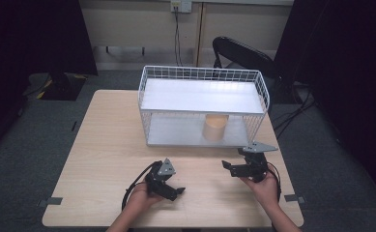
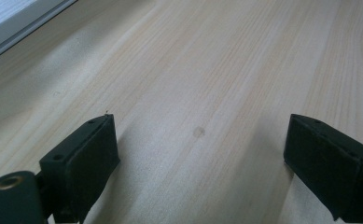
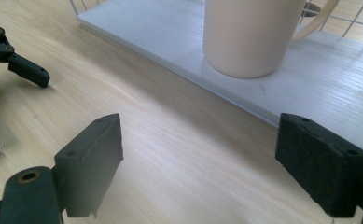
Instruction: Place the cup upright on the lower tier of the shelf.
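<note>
A beige mug [image 1: 215, 127] [image 3: 249, 32] stands upright on the lower board of a white wire shelf rack [image 1: 176, 131] [image 3: 310, 88], toward its right side. My right gripper [image 1: 234, 160] [image 3: 200, 123] hovers low over the wooden table just in front of the rack, jaws open and empty, and the mug is a short way ahead of them. My left gripper [image 1: 176, 186] [image 2: 200, 123] is held near the table's front edge, open, with bare wood between its jaws. It shows again as the left gripper [image 3: 16, 60] at the left of the right gripper view.
The rack's upper shelf [image 1: 200, 95] is bare and walled by wire mesh. The light wooden table [image 1: 103, 145] has free room left of the rack. A dark chair [image 1: 243, 53] stands behind the table. The rack's front edge [image 2: 11, 32] runs along the left gripper view's top corner.
</note>
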